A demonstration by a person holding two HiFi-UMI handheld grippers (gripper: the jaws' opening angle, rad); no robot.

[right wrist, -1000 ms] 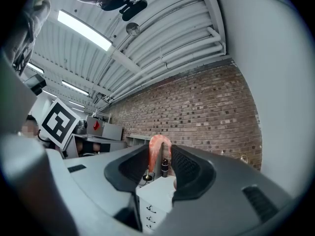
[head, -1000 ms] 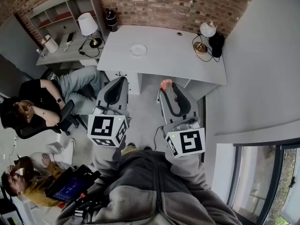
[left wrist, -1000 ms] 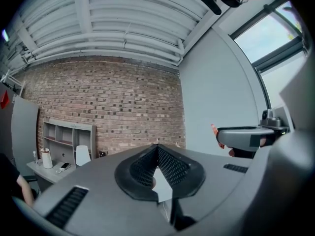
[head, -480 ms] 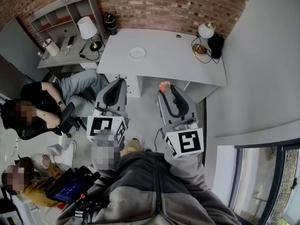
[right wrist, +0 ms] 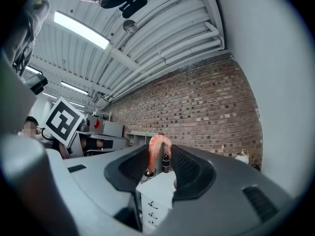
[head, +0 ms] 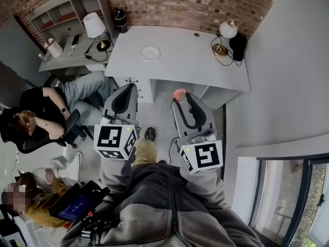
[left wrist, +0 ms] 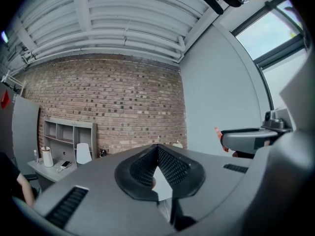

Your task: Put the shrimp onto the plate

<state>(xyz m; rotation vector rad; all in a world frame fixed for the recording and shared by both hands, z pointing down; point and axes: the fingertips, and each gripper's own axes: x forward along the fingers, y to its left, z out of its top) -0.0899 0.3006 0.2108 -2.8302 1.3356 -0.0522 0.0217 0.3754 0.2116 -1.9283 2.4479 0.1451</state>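
The right gripper [right wrist: 159, 150] has its jaws a little way apart and clamped on the shrimp [right wrist: 151, 154]. The shrimp is pink and bent like a hook, and it sticks up out of the tips. The left gripper [left wrist: 157, 147] has its jaws together at the tips, and it holds nothing. In the head view both grippers are up in the air over the grey floor [head: 160, 115], side by side, a bit apart. The shrimp is just short of the near edge of the white desk [head: 180, 60]. The plate [head: 150, 53] is small, round and white. It lies flat on the desk, at 11 o'clock from the shrimp and well apart from it, and its top shows only white. A white table lamp [head: 94, 27] stands at 10 o'clock from the plate, on a lower side table. A round globe lamp [head: 229, 31] stands near the desk's far corner, at 3 o'clock from the plate. The desk top between the plate and the globe lamp is bare. A grey wall [head: 277, 76] runs close by at 3 o'clock from the right gripper. A person sits in a chair [head: 49, 112] at 9 o'clock from the left gripper.
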